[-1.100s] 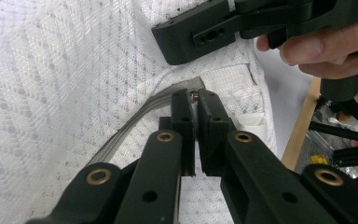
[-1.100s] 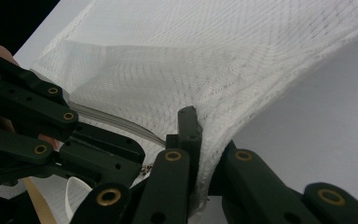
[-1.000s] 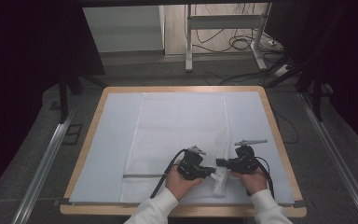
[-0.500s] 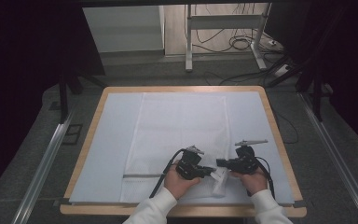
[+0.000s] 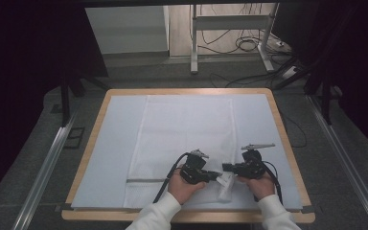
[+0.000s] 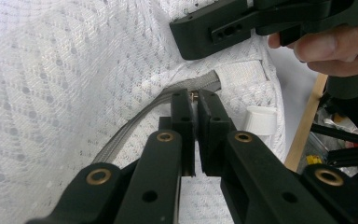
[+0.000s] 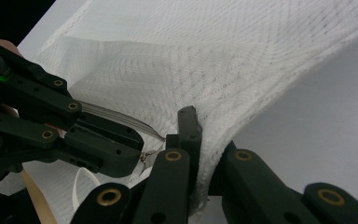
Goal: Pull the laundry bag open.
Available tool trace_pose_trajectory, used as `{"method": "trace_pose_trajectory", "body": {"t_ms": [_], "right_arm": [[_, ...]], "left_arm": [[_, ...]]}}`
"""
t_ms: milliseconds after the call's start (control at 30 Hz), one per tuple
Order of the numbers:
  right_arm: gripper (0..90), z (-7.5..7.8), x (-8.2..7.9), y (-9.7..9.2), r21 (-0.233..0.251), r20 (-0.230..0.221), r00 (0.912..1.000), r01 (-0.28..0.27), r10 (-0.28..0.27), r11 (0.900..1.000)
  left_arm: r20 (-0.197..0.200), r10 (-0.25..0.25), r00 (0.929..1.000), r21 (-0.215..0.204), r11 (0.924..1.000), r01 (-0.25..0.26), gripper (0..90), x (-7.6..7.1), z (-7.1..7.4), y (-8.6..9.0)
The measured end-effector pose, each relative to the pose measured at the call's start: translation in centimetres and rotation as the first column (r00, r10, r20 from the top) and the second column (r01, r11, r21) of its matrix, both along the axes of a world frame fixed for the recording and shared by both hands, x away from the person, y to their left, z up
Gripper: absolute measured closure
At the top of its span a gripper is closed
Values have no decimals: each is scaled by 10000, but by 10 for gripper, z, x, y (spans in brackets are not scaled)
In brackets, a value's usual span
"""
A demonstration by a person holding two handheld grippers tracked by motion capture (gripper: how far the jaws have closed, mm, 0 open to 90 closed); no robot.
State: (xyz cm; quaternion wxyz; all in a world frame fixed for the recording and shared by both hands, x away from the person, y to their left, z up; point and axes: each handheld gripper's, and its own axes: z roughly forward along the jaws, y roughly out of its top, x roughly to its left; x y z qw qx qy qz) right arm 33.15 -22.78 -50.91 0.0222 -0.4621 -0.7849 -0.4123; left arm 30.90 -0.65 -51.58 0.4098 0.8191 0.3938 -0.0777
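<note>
A white mesh bag (image 5: 187, 129) lies flat on the pale mat, its grey zipper (image 5: 146, 180) running along the near edge. My left gripper (image 5: 219, 176) is at the bag's near right corner. In the left gripper view its jaws (image 6: 195, 100) are shut on the small metal zipper pull (image 6: 194, 94) at the end of the zipper (image 6: 135, 126). My right gripper (image 5: 225, 167) faces it from the right, tips almost meeting. In the right gripper view it (image 7: 203, 130) is shut on a lifted fold of the mesh (image 7: 223, 70), just beside the left gripper (image 7: 126, 154).
The mat covers a wooden-edged table (image 5: 91, 143). A white loop tag (image 6: 261, 119) hangs at the bag's corner near the table's front edge. Metal rails (image 5: 48, 163) run along both sides on the floor, and a stand with cables (image 5: 230, 43) is beyond the far edge.
</note>
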Motion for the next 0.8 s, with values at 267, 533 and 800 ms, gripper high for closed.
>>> {"method": "trace_pose_trajectory", "body": {"t_ms": [267,533,800], "right_arm": [[883,0,0,0,-28,-3,10000,63,-63,10000],[883,-1,1,-4,56,-44,9999,165,-165,9998],[882,0,1,-5,82,-5,9998,191,-190,9998]], "left_arm": [[-67,120,9999,214,9997,-118,868,2,-4,2],[-199,370,9991,194,9991,-366,868,1,-8,18],[-191,359,9992,146,9993,-356,868,1,-8,19]]}}
